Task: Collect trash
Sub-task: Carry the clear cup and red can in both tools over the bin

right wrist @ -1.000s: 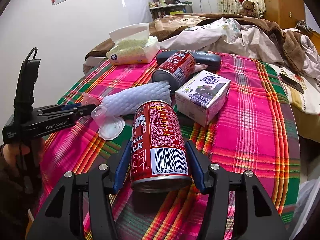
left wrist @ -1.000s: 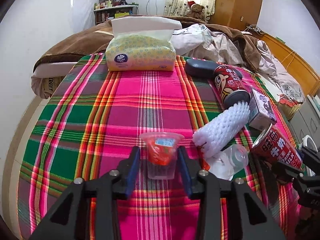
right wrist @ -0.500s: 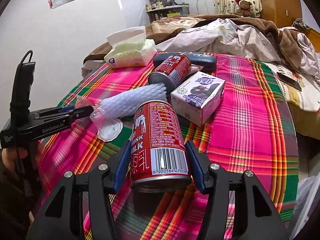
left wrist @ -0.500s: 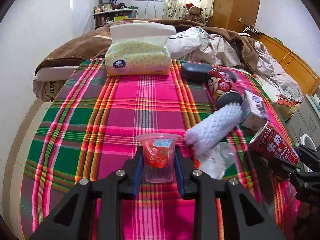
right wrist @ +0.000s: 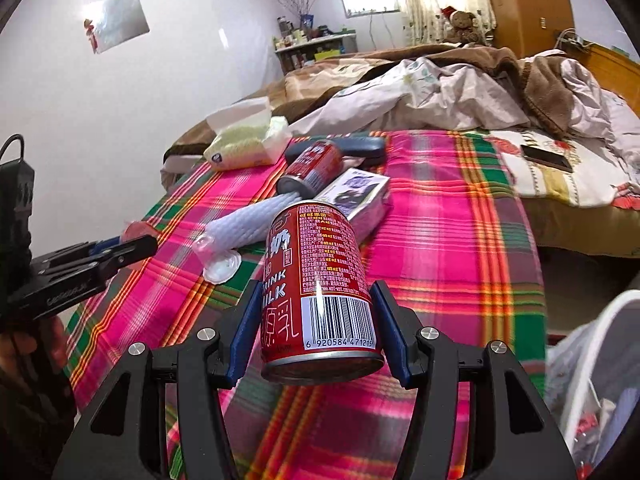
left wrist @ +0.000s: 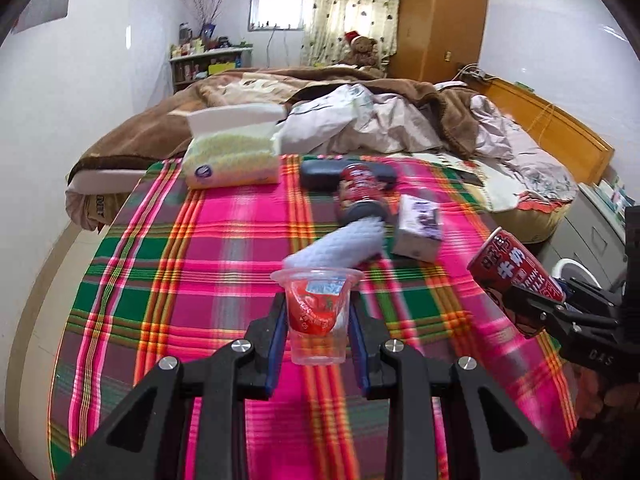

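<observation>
Trash in both tools — left tool (left wrist: 318,334) clamps the jelly cup (left wrist: 317,312), right tool (right wrist: 318,330) clamps the milk can (right wrist: 318,284); next, probably the bin (right wrist: 592,384) at four o'clock.

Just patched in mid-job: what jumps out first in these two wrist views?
The bright pink and green plaid cloth fills both views. The right gripper clamps a red milk can above it, and the left gripper holds a clear plastic cup with a red wrapper inside. Behind them, on the cloth, lie another red can, a white foam net sleeve and a small carton.
</observation>
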Tool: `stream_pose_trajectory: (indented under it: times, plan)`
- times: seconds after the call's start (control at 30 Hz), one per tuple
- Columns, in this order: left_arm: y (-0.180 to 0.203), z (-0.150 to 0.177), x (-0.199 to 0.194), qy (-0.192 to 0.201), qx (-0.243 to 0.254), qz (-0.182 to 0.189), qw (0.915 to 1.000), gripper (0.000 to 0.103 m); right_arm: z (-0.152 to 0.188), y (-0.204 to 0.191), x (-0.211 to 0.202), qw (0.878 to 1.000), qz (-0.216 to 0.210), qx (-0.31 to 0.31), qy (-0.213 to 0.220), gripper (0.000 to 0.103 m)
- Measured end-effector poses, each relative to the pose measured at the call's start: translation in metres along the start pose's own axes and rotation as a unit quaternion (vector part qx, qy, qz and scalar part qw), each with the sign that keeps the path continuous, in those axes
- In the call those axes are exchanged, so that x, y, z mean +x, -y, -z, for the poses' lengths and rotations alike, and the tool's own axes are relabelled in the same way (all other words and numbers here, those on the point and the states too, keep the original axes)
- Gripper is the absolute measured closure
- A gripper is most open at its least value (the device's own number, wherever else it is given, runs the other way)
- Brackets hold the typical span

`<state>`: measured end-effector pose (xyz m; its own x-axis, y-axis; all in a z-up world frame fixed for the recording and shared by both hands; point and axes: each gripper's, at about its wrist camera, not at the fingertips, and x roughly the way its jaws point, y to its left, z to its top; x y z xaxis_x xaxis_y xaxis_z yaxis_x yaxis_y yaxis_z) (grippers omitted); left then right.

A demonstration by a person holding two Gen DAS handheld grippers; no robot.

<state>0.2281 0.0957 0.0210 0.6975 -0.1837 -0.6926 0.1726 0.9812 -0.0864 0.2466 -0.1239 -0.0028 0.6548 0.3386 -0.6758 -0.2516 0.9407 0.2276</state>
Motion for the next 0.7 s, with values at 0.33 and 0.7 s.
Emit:
stream_pose_trajectory:
  times: [0.33, 0.7]
  plan:
    - [0.059, 0.005, -0.026, 0.02, 0.035, 0.031, 0.9987, 0.073, 0.011, 0.029, -0.044, 0.999, 0.026, 0.023, 0.029, 0.047]
    - [0.147, 0.012, -0.026, 0.015, 0.087, 0.092, 0.9918, 0.073, 0.028, 0.075, -0.09, 0.994, 0.074, 0.054, 0.055, 0.047]
